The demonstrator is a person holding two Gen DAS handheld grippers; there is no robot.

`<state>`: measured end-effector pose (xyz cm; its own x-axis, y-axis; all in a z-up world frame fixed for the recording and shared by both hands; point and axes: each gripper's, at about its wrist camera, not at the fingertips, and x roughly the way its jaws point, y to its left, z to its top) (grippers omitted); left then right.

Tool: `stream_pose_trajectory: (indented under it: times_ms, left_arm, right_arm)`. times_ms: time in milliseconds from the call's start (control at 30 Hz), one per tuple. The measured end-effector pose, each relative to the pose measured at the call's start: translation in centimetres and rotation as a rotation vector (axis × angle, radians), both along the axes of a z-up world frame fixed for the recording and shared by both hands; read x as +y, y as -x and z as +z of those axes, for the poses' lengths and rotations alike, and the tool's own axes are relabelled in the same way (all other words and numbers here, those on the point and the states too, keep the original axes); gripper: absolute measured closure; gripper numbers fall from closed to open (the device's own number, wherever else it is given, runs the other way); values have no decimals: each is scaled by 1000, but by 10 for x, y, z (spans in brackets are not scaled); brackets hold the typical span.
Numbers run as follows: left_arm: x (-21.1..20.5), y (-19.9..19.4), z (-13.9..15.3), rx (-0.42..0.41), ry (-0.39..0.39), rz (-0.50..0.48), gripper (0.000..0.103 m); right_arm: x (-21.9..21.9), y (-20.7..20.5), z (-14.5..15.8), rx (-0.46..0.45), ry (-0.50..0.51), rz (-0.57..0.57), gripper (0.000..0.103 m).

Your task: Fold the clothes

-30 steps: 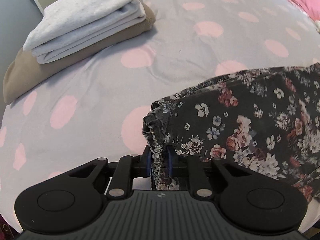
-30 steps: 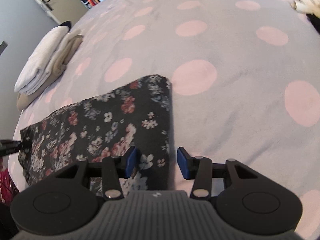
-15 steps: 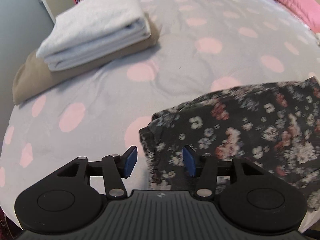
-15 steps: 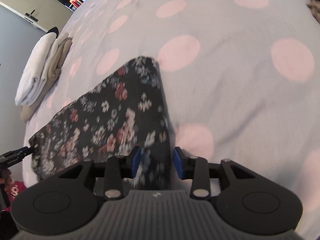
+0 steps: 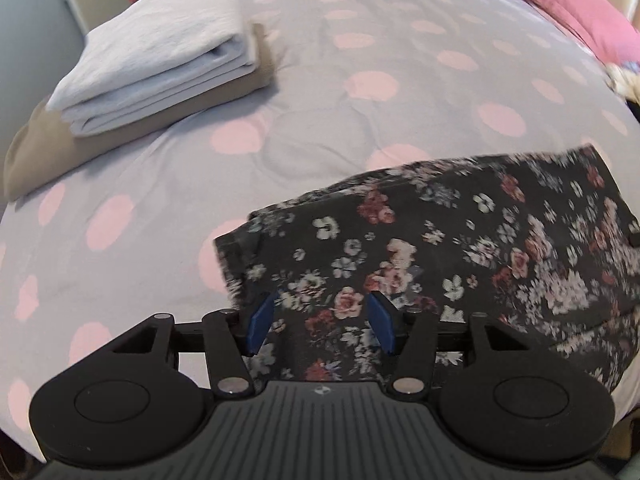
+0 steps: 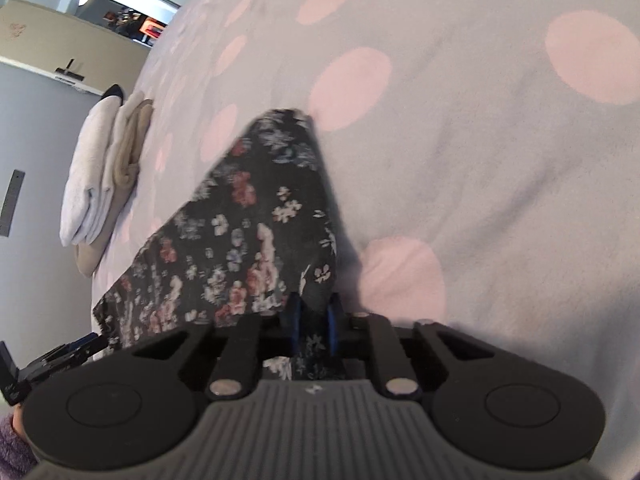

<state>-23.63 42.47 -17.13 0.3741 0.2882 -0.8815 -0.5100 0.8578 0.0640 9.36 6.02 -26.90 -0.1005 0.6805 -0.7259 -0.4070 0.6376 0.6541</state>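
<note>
Your floral garment (image 5: pixel 460 256) lies folded flat on the dotted bedspread (image 5: pixel 360 128), dark cloth with pink and white blossoms; in the right wrist view it (image 6: pixel 240 232) runs away from you as a long wedge, its far corner touching a pink dot. Your right gripper (image 6: pixel 314 326) pinches the near edge of it; the blue pads (image 6: pixel 333 320) have just been closing and now sit nearly together with a fold of the cloth squeezed between them; the cloth rises slightly into the grip. Your left gripper (image 5: pixel 320 324) hangs over the garment's other end with its fingers spread; the pads (image 5: pixel 262 322) stand apart and clear of the cloth, which lies beneath them, not gripped; you can see this gripper's tip at the lower left of the right wrist view, just beside the garment's corner. Beyond the garment, well apart from it, a stack (image 5: pixel 160 60) of folded clothes sits near the bed's edge: a pale grey piece on a tan one. A pink pillow (image 5: pixel 568 4) lies at the far right of the bed; behind the stack a doorway (image 6: pixel 132 20) opens onto another room, too blurred to read.
</note>
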Motion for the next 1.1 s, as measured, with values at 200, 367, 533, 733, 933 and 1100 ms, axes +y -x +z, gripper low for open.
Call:
stream_pose_trajectory:
  times_ms: [200,367,533,733,933,1100]
  left_arm:
    - [12,7,9,-18,2,49,53]
    - [21,17,23,-79,5,89,53]
    - [31,29,33,-130,21,128,53]
    - [43,40,38,-156,33,163,53]
    - [59,52,39,-167,40,224,53]
    - [71,60,39,-174,41,267,54]
  right_arm:
    - [8,12,48,32,-93,16,94]
    - [35,33,98,59,-179,65,94]
    - [83,62,142,74,-266,148,94]
    - [160,111,162,93,-290,265,94]
    - [226,161,131,151,-227,303,94]
    - [272,200,102,185,-185,334,94]
